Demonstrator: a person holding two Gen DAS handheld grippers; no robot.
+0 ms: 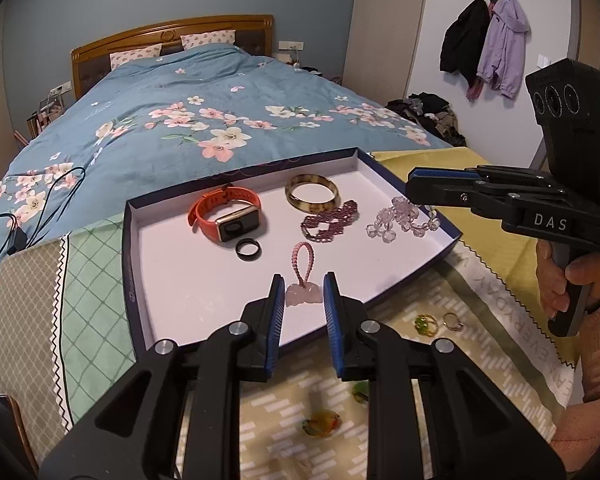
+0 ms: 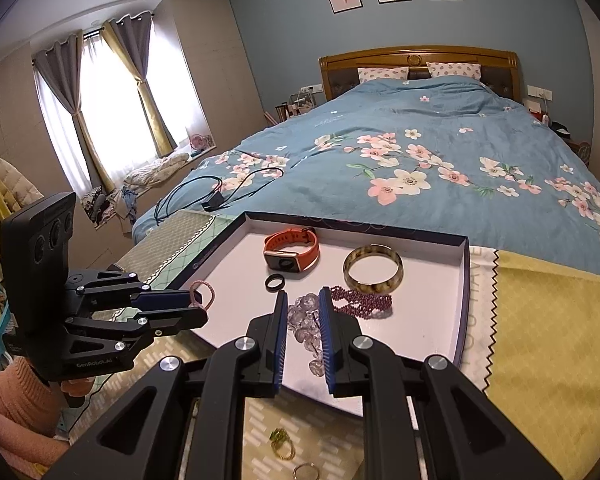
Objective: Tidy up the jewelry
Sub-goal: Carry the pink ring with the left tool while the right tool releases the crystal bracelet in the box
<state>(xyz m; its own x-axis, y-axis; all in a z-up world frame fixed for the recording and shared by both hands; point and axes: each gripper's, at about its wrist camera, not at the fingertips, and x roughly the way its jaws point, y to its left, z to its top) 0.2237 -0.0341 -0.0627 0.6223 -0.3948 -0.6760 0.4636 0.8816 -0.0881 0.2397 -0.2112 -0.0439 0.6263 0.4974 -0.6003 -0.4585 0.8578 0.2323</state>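
Note:
A shallow white tray (image 1: 172,280) with a dark rim holds an orange watch (image 1: 224,212), a black ring (image 1: 248,249), a tortoiseshell bangle (image 1: 311,197), a purple bead bracelet (image 1: 330,222) and a clear crystal bracelet (image 1: 400,218). A pink braided charm (image 1: 303,280) lies in the tray at its near edge. My left gripper (image 1: 303,306) is open, its fingers either side of the charm's pink stone. My right gripper (image 2: 303,328) is open above the crystal bracelet (image 2: 305,320). A green-stone ring (image 1: 426,324) and a thin ring (image 1: 453,322) lie on the cloth outside the tray.
An amber stone (image 1: 320,424) and a green piece (image 1: 360,392) lie on the patterned cloth under my left gripper. The bed with a blue floral duvet (image 1: 220,120) is beyond the tray. A black cable (image 2: 220,192) lies on the bed. A yellow cloth (image 2: 548,340) is right of the tray.

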